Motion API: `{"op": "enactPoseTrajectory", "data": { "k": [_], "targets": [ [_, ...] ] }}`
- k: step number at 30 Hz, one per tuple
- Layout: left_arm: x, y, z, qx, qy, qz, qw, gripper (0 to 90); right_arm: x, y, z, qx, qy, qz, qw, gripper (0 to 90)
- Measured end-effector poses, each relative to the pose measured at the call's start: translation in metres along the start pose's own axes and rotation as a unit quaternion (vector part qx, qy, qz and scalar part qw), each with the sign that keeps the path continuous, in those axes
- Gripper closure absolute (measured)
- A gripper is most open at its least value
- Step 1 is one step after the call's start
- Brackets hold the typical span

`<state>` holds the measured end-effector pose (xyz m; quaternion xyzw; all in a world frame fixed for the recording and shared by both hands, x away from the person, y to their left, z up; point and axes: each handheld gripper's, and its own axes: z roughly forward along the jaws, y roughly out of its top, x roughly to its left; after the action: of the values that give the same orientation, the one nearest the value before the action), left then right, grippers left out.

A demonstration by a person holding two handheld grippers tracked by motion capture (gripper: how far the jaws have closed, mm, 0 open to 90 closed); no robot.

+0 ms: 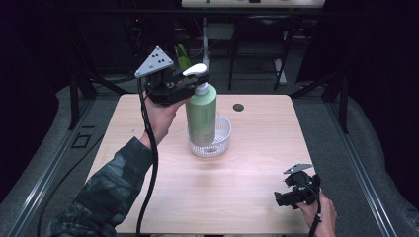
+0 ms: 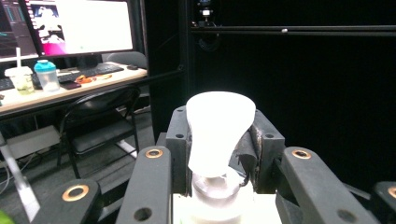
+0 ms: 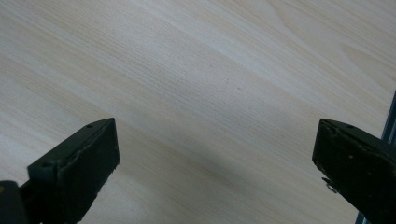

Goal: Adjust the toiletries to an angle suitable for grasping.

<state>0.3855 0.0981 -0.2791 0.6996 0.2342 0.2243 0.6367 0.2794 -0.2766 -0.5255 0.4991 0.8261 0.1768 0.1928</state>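
text: none legible | bottle (image 1: 201, 116) label — too blurred to read | monitor (image 2: 77, 25) — too small to read

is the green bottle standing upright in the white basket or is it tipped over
Upright. The bottle stands vertical with its base in the basket, pump on top, and the left gripper is shut on the pump.

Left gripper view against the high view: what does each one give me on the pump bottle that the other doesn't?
Left gripper view alone: the jaws close on both sides of the white pump head, at its neck, and a desk with monitors beyond. High view alone: the green pump bottle stands upright in a white basket on the table, and the right gripper sits low at the table's near right. Both: the left gripper shut on the pump head.
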Motion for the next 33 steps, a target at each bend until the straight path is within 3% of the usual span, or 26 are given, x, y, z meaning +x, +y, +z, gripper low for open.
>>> {"op": "enactPoseTrajectory", "data": {
  "k": [33],
  "targets": [
    [0.016, 0.014, 0.031, 0.010, 0.031, 0.005, 0.9995, 66.7, 0.000, 0.000, 0.000, 0.001, 0.002, 0.000, 1.0000, 0.3]
  ]
}}
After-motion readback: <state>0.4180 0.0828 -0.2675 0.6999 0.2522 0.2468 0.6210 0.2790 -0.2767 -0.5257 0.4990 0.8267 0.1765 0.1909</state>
